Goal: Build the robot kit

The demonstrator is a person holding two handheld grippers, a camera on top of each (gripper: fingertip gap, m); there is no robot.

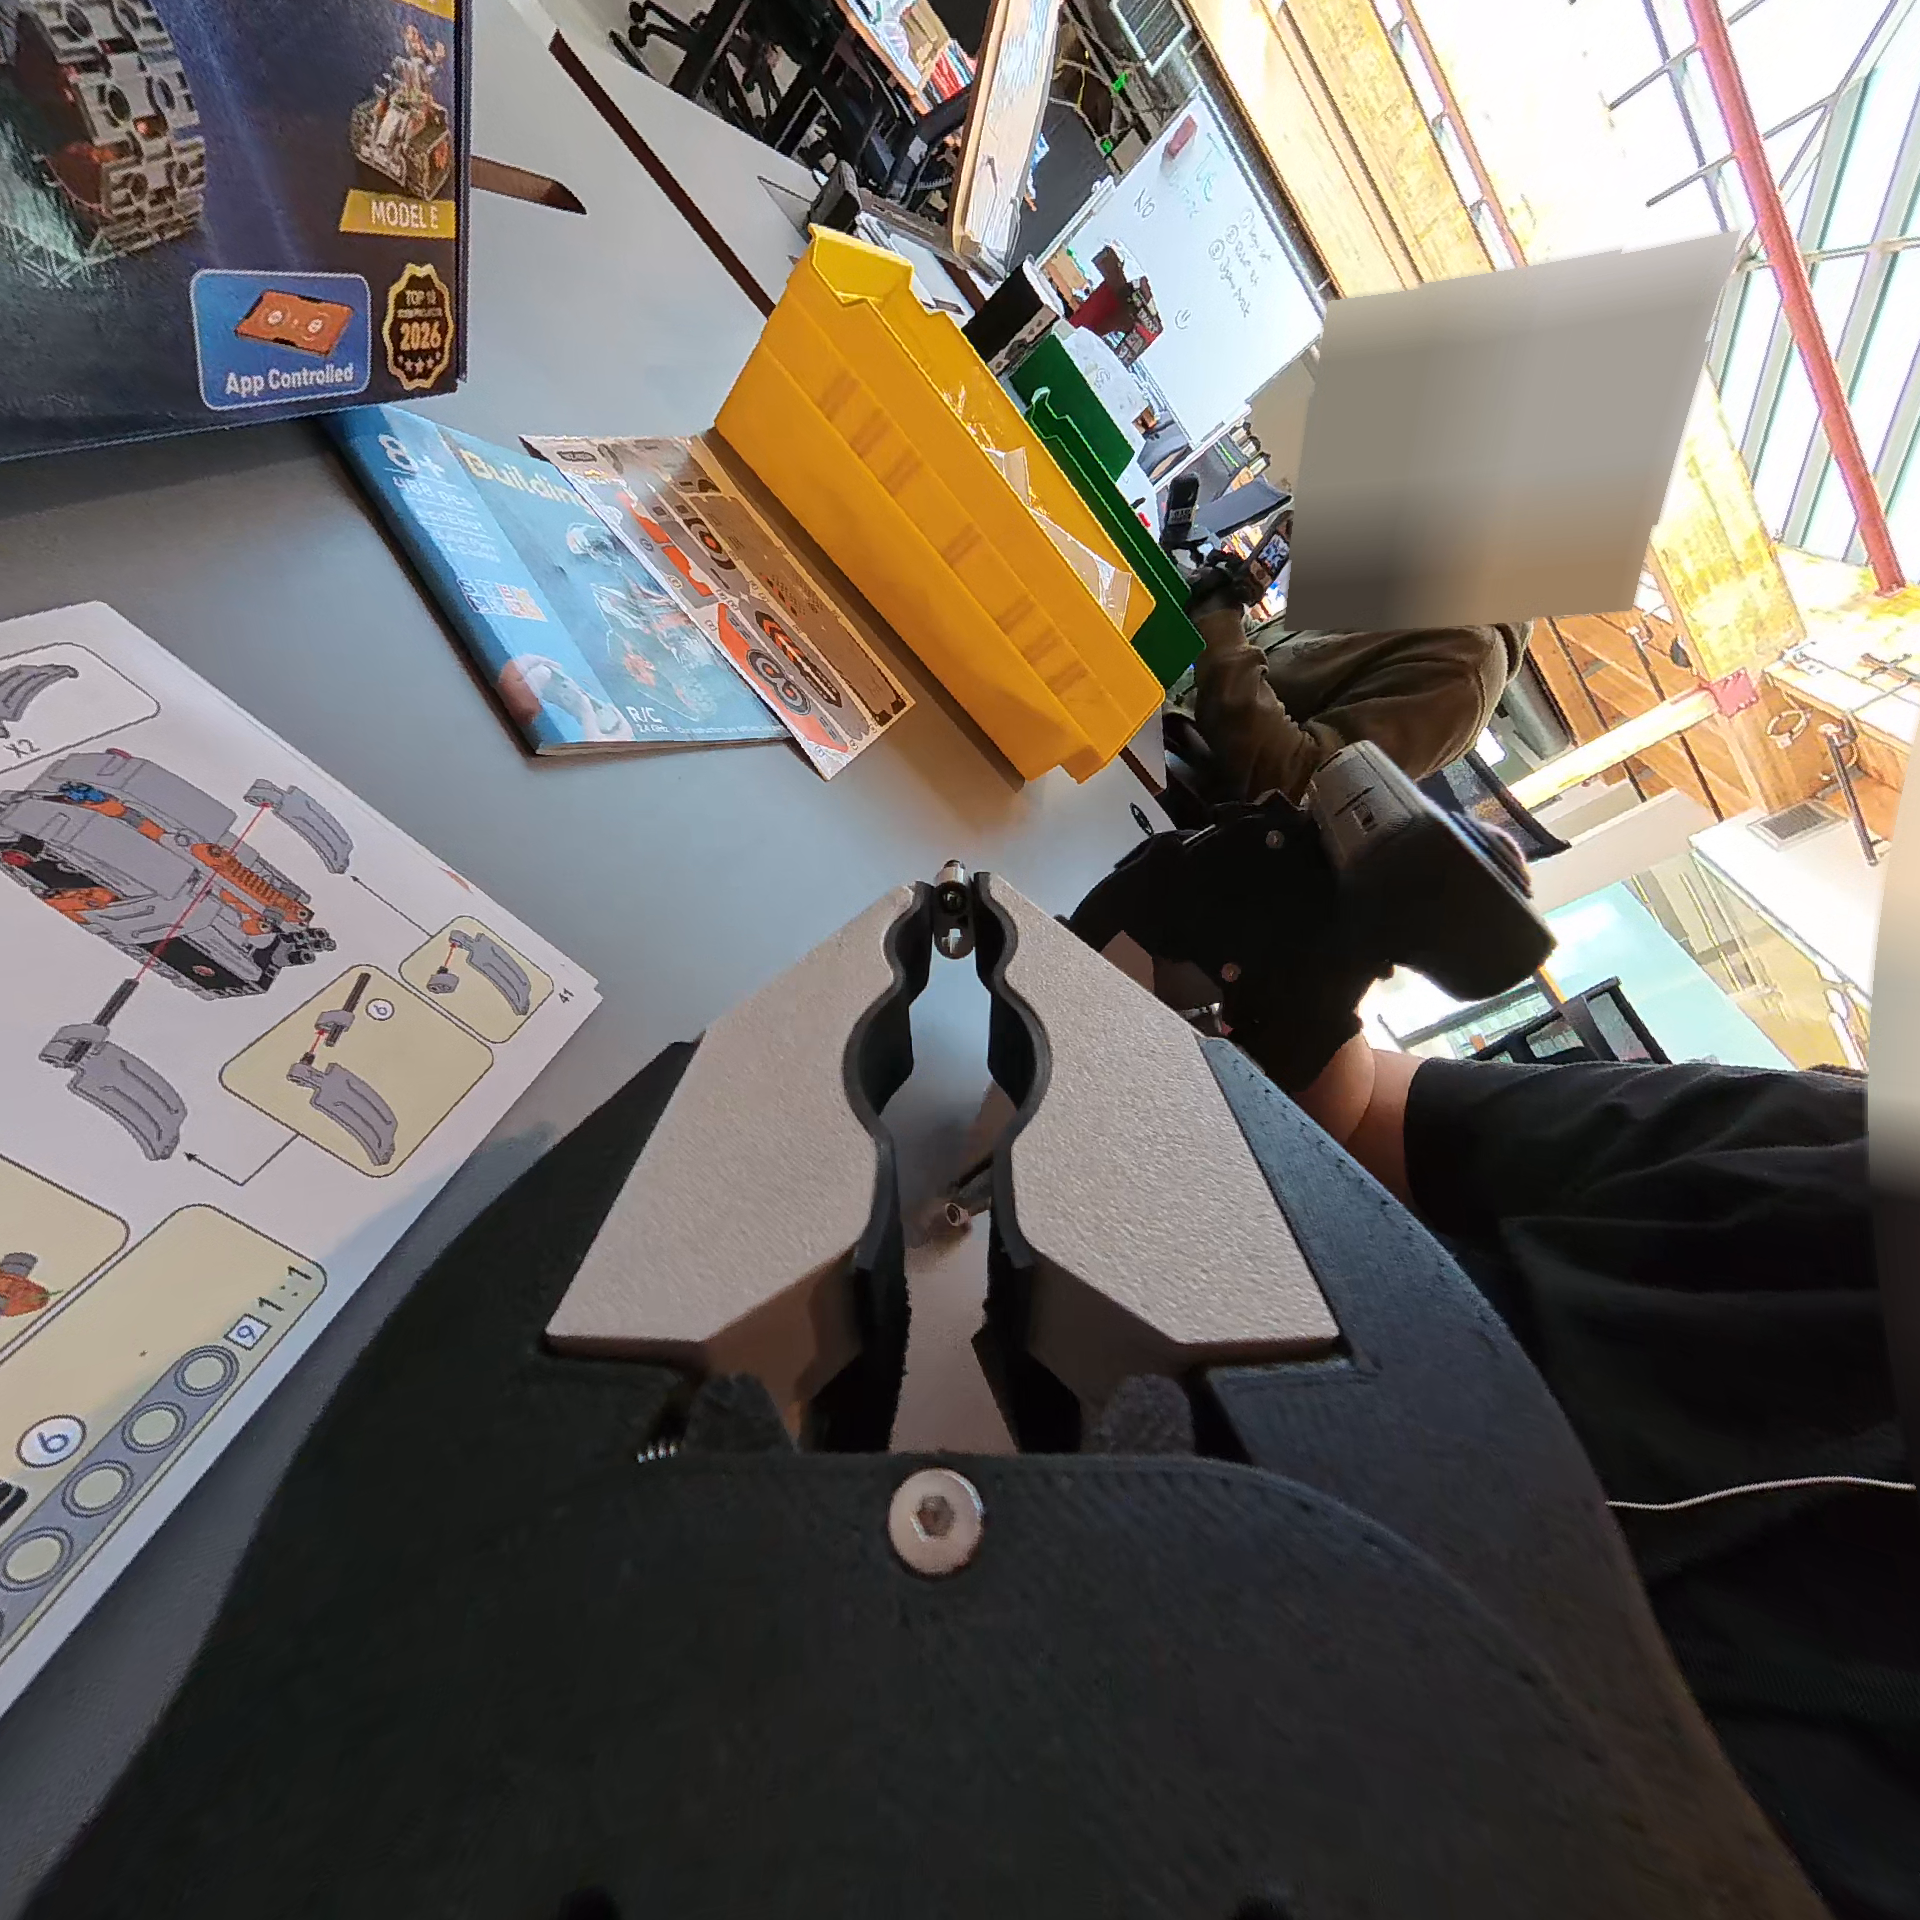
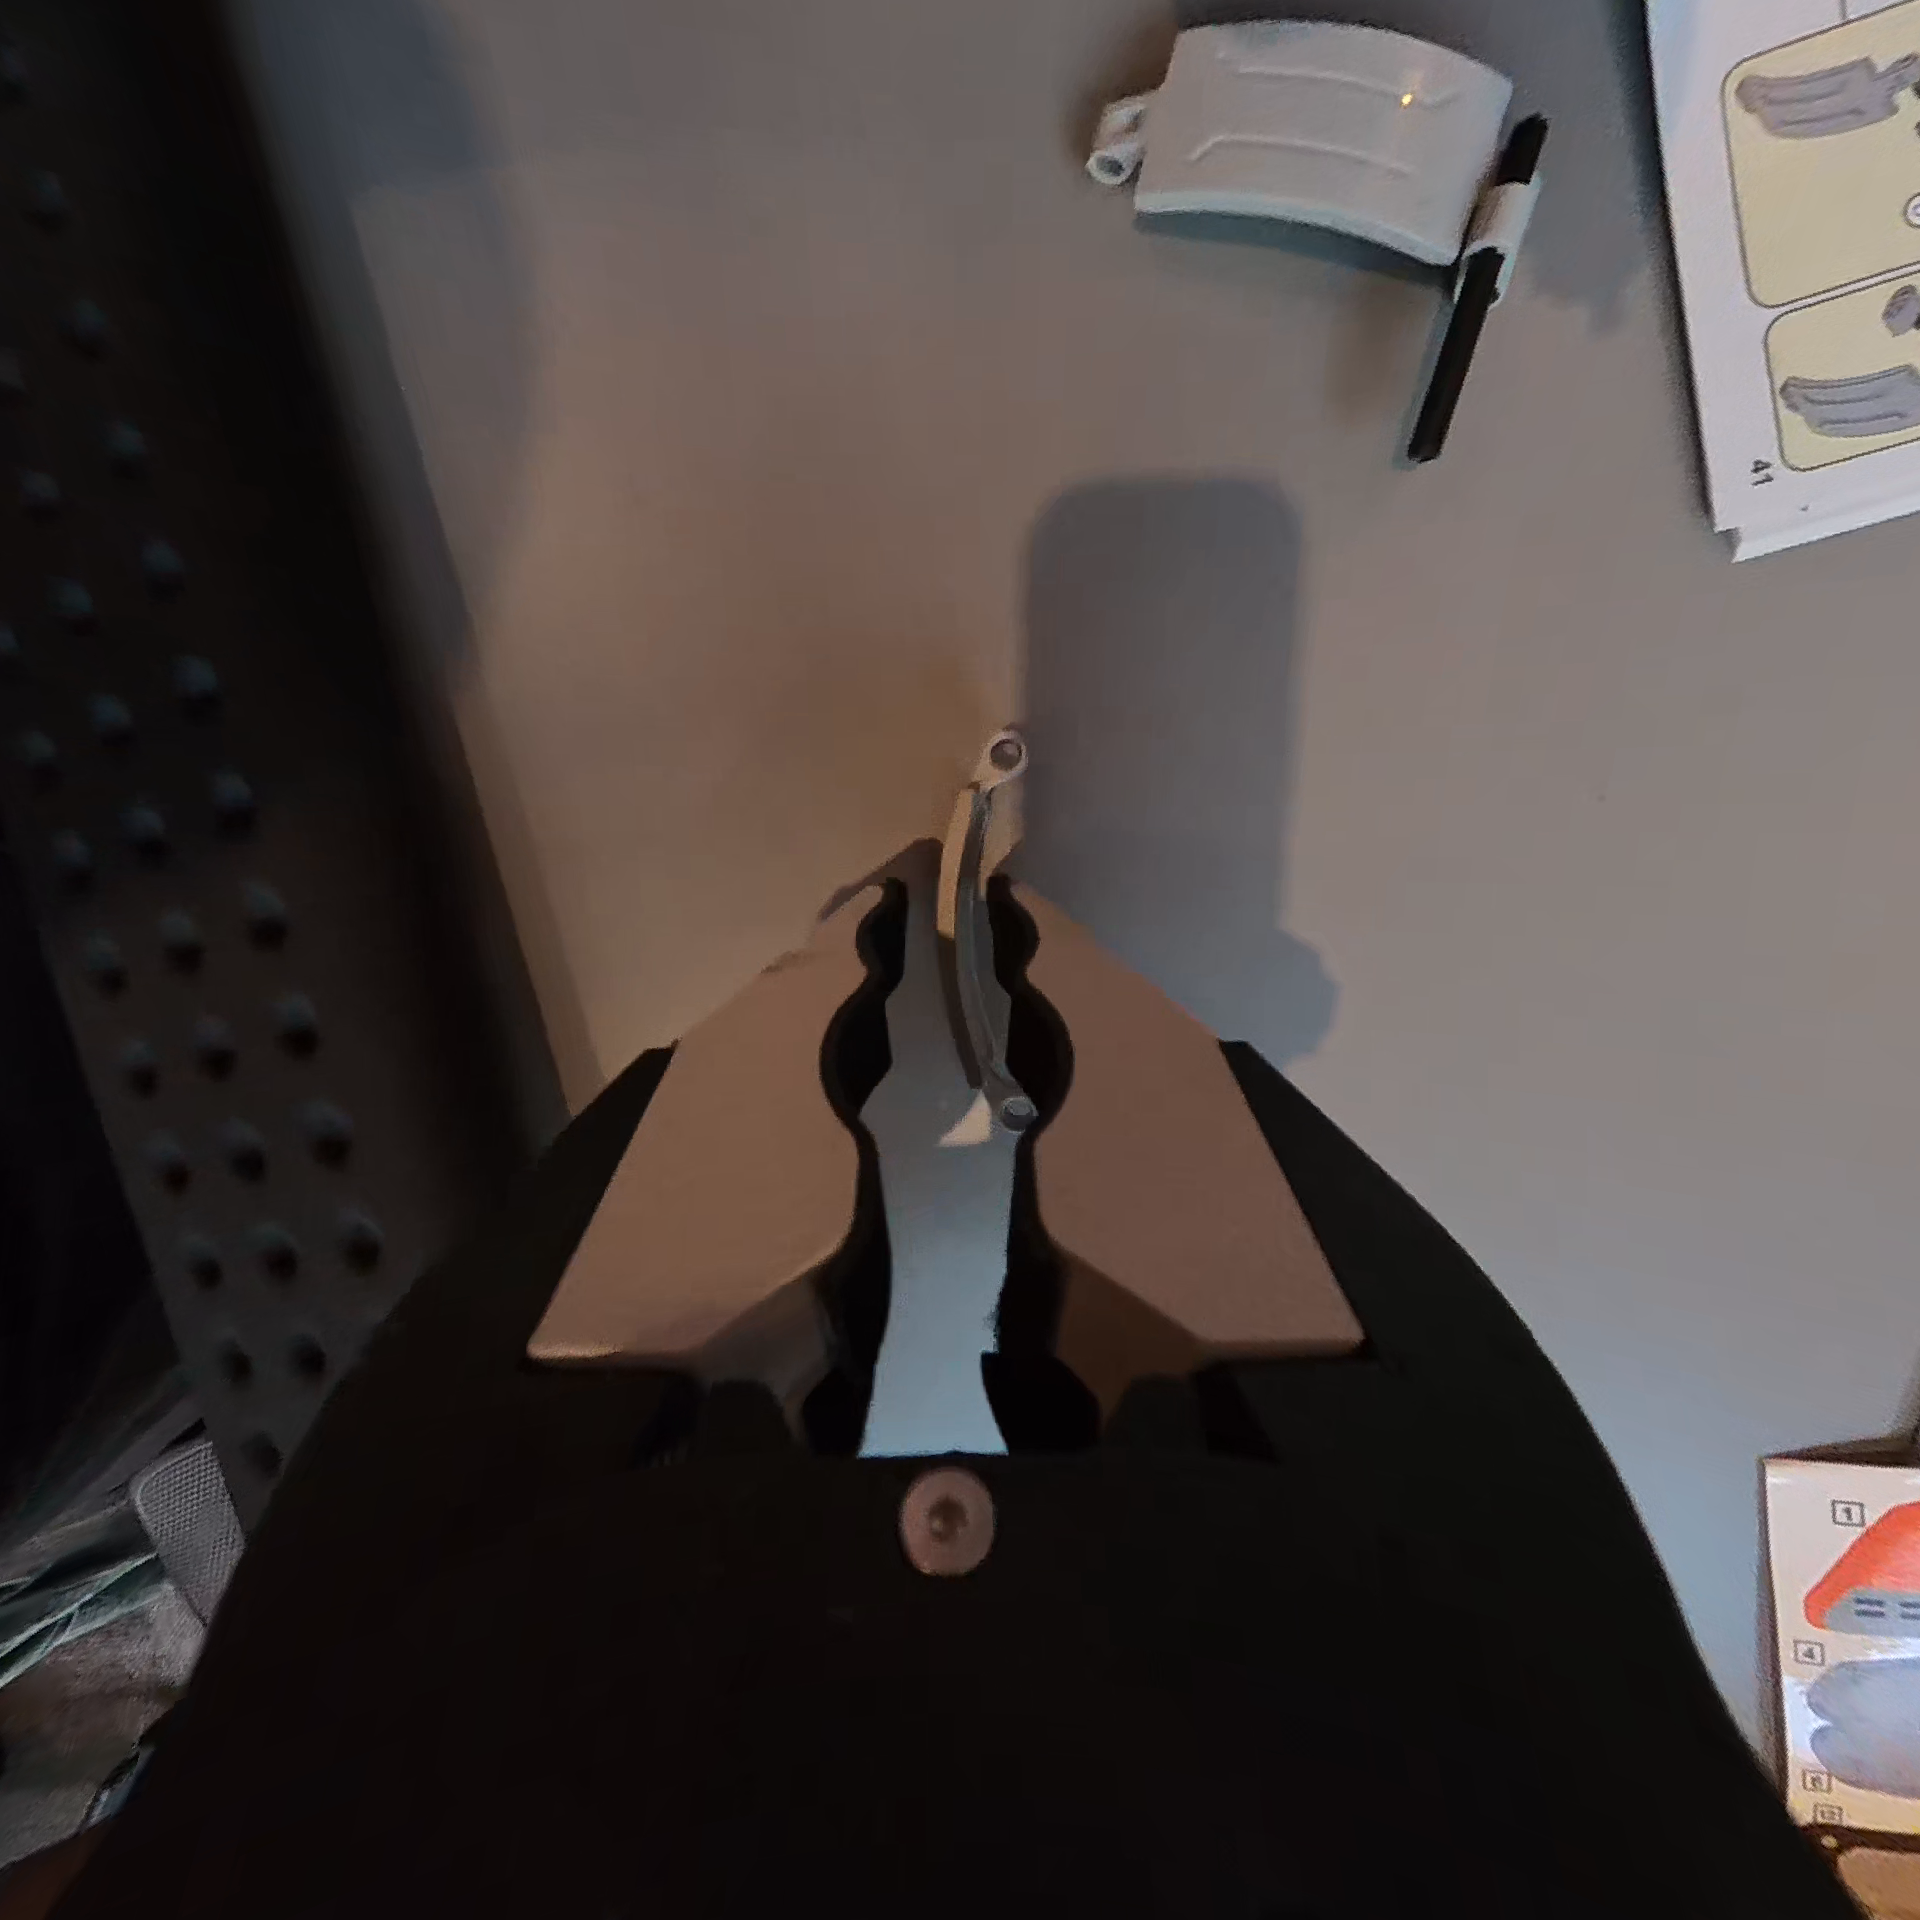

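My left gripper [image 1: 951, 902] is shut on a small grey connector piece [image 1: 951, 916] pinched at its fingertips, above the grey table [image 1: 644, 862]. Through the gap between its fingers a small grey tube [image 1: 951, 1214] shows lower down. My right gripper [image 2: 951, 896] is shut on a curved grey panel piece [image 2: 975, 966] seen edge-on, with a ring end [image 2: 1006, 750] sticking out past the tips. A second curved grey panel [image 2: 1320, 145] with a black axle [image 2: 1455, 343] lies on the table ahead to the right. The right gripper's black body [image 1: 1247, 945] shows in the left wrist view.
An open instruction booklet [image 1: 208, 987] lies at left; it also shows in the right wrist view [image 2: 1797, 260]. A blue booklet [image 1: 520, 582], a sticker sheet [image 1: 748, 603], a yellow bin [image 1: 935, 499], a green bin [image 1: 1101, 488] and a kit box [image 1: 229, 197] stand beyond. A person sits opposite. My hands' fingertips stand some 15 centimeters from each other.
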